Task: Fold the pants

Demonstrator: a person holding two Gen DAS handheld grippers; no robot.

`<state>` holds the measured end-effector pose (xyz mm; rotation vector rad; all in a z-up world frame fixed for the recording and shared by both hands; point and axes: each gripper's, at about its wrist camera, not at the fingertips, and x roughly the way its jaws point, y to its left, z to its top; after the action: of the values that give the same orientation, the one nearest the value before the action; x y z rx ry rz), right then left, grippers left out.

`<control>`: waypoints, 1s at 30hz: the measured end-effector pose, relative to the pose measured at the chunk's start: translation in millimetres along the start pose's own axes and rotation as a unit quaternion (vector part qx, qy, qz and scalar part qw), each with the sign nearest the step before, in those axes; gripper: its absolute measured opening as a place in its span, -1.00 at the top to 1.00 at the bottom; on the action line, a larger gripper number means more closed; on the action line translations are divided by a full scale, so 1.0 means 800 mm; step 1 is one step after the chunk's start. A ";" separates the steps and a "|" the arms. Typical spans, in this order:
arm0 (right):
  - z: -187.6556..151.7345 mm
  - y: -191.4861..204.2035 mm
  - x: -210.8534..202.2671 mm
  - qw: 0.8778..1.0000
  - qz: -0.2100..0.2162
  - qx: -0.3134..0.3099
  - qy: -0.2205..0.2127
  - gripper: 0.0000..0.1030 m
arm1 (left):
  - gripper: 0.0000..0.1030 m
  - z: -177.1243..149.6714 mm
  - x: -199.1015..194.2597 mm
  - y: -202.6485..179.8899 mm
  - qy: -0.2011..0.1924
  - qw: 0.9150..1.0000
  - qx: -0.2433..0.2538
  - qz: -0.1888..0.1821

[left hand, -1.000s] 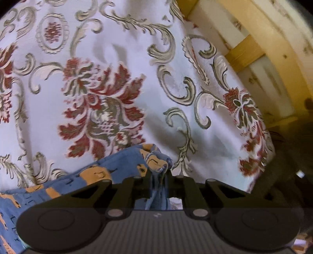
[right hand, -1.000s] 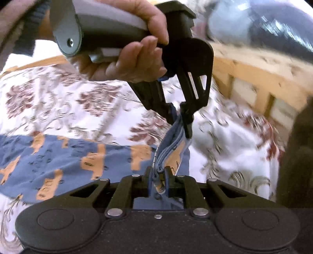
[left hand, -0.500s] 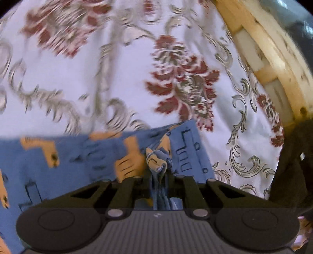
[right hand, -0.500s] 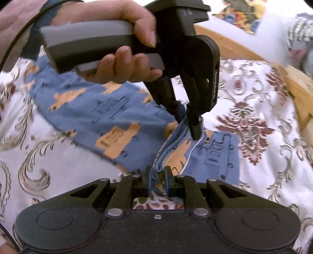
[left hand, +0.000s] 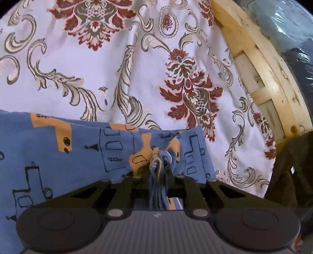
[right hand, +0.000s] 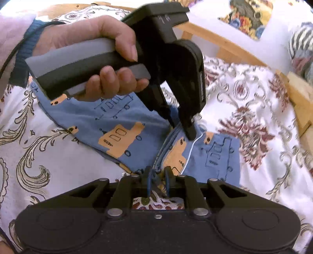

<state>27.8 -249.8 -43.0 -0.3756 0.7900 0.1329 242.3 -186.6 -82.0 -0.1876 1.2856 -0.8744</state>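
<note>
The blue pants (left hand: 78,156) with orange truck prints lie doubled over on the flowered bedsheet (left hand: 109,82). My left gripper (left hand: 159,170) is shut on a bunched corner of the pants edge. In the right wrist view a hand holds the left gripper (right hand: 181,130) low over the cloth, pinching the far end of the same edge. My right gripper (right hand: 157,178) is shut on the near end of that layered edge, close to the sheet. The pants (right hand: 121,136) spread left and right of the held fold. What lies under the top layer is hidden.
A wooden bed frame (left hand: 266,82) runs along the right side of the mattress, with a dark bundle (left hand: 289,168) beside it. In the right wrist view the frame (right hand: 227,45) crosses the back, with patterned pillows (right hand: 252,17) behind it.
Both grippers have carried the held edge across and down toward the bed. The upper layer now lies over the lower one, and the stretch of edge between the grippers has sunk onto the cloth.
</note>
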 end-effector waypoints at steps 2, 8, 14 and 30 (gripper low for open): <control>0.002 0.003 -0.007 1.000 -0.007 -0.005 -0.009 0.72 | 0.77 -0.001 -0.007 -0.001 -0.002 1.000 0.005 0.003; 0.026 0.020 -0.020 1.000 -0.004 -0.002 -0.027 0.72 | 0.77 0.001 -0.042 0.015 -0.015 1.000 0.022 -0.015; 0.053 0.056 -0.016 0.999 0.031 -0.015 -0.032 0.74 | 0.77 0.002 -0.079 0.054 -0.020 0.999 0.040 -0.009; 0.083 0.133 0.010 0.997 0.030 -0.059 -0.027 0.58 | 0.77 -0.010 -0.115 0.135 -0.025 1.000 0.014 -0.013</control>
<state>50.7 -126.5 -35.5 -0.4588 0.7422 0.2468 283.4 -50.3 -77.3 -0.2032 1.2268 -0.9037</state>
